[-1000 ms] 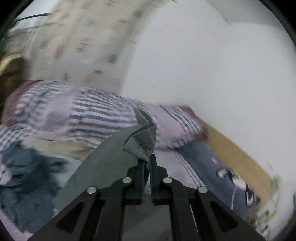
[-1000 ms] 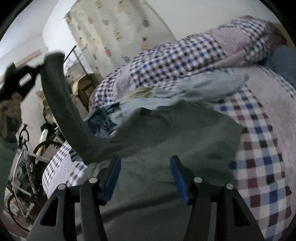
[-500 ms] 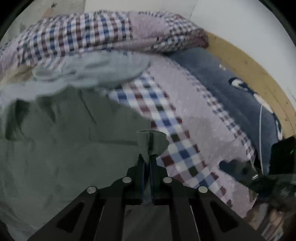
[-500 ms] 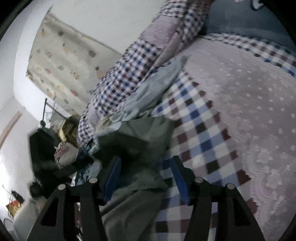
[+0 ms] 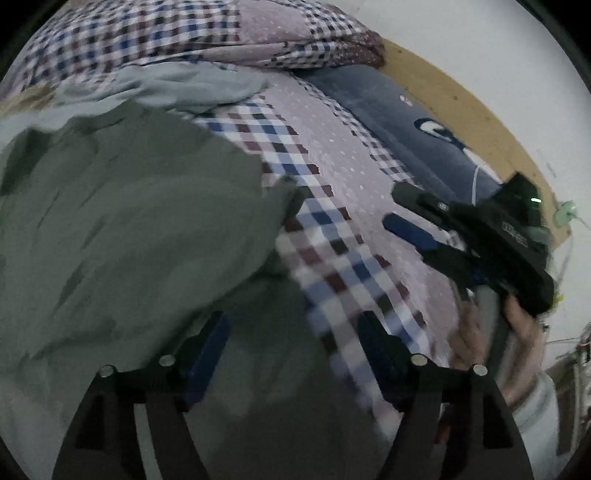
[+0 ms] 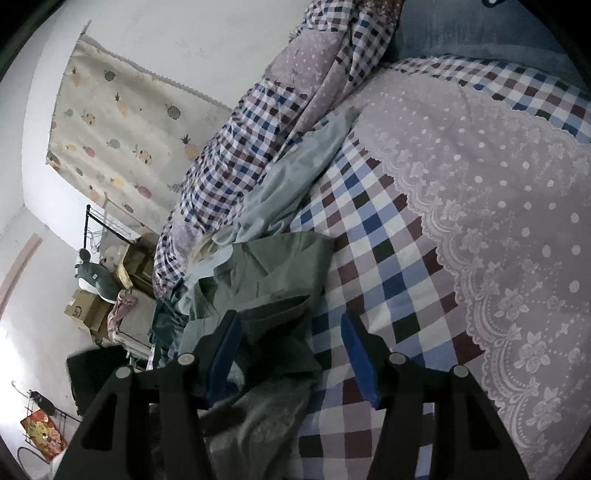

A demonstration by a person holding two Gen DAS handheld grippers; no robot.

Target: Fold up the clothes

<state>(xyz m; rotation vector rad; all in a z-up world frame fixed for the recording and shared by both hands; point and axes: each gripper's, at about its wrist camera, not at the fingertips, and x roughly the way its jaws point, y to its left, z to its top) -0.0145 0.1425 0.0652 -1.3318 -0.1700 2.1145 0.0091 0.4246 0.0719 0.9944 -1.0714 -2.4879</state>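
Half a second before, the left gripper was pinching a corner of the green garment; now its blue pads stood wide apart and held nothing, with the cloth lying under and between them. The garment was spread on the checked bedspread, covering the part of the bed nearest to the left gripper. The right gripper was spread as before, empty, above the garment's crumpled edge.

Beyond the garment lay a pale blue cloth, and behind that a rolled checked quilt. A dark blue pillow was on the far side of the garment, next to the wooden bed frame.

Only the left view showed the right gripper from outside, with the person's hand holding it. Only the right view showed the fruit-print curtain, the cardboard boxes with things I could not recognise, and the lace border of the bedspread.
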